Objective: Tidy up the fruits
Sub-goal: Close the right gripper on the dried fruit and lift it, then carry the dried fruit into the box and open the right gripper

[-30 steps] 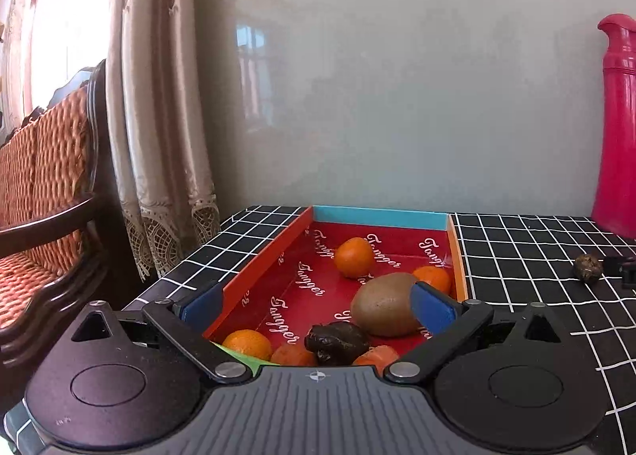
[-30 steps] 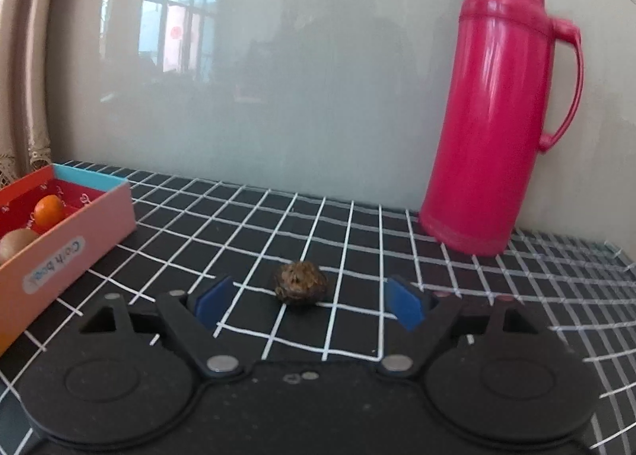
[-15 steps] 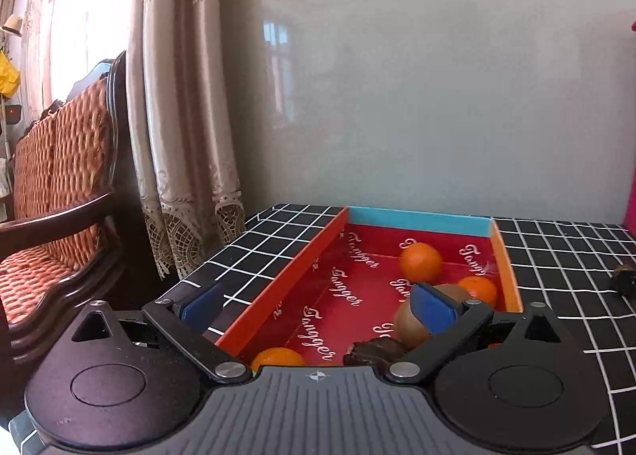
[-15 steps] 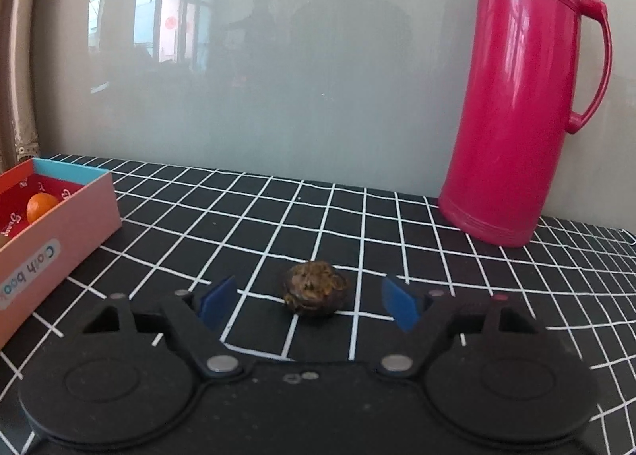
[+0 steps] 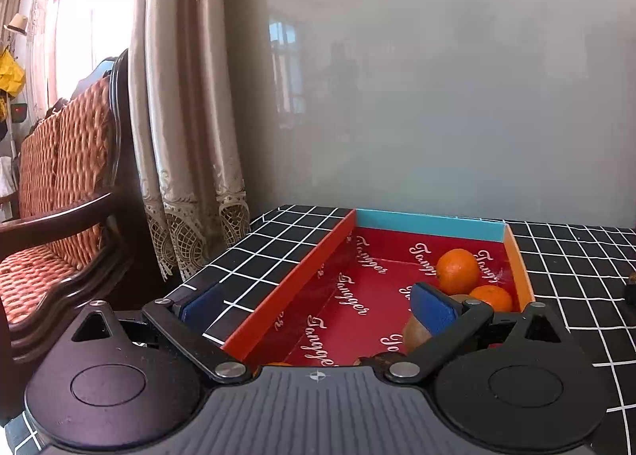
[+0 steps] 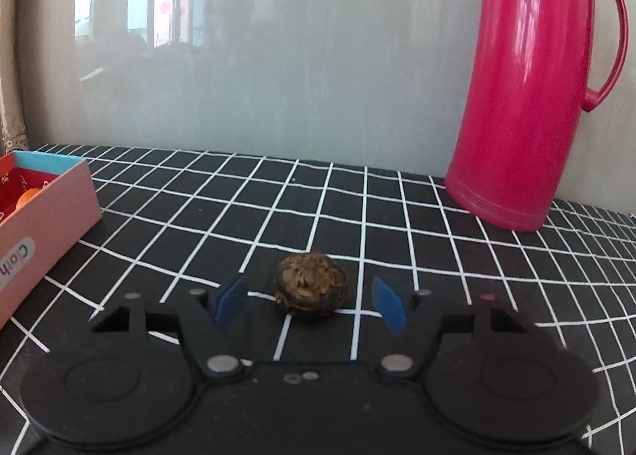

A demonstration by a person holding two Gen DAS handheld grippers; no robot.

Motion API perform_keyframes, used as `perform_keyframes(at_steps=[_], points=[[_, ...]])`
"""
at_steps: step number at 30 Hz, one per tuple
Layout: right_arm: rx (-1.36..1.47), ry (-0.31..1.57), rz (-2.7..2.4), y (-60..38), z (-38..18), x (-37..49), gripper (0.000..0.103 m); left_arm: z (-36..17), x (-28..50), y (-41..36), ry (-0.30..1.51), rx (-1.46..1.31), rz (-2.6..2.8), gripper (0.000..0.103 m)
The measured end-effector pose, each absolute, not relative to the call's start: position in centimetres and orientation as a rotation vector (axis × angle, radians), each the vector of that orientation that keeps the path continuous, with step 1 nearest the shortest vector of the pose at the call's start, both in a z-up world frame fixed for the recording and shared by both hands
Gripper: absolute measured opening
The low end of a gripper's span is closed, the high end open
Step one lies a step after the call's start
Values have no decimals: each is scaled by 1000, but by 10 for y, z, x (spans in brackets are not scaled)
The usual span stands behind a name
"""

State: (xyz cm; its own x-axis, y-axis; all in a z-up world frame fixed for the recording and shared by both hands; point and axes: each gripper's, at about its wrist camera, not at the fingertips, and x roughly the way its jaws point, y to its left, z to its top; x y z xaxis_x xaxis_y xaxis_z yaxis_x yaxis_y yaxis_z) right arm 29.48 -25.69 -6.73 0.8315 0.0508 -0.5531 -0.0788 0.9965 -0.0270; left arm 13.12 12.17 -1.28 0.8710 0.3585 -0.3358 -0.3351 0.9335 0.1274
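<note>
Fruit (image 6: 312,285), brown and wrinkled, sits on the worktop dead centre between the right claw's (image 6: 311,303) closing, still-untouching pads, nothing gripped yet.

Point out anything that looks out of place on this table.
One small wrinkled brown fruit lies alone on the black checked tablecloth, outside the red cardboard box holding the oranges. The right gripper is closing around it, fingers not yet touching.

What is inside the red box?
Inside the red box sit two oranges and a brown kiwi, partly behind the left gripper. The gripper's body covers the box's near end.
</note>
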Motion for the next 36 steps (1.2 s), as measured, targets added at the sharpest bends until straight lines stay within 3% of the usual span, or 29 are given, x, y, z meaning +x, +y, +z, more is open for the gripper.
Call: perform_keyframes(at_steps=[3, 18, 36], points=[[-30, 605, 72, -259, -69, 297, 43, -13, 131, 126, 365, 62, 370, 99], [-24, 584, 75, -254, -56, 287, 42, -11, 127, 128, 375, 62, 369, 99], [-34, 500, 140, -238, 2, 232, 42, -1, 100, 126, 412, 77, 339, 100]])
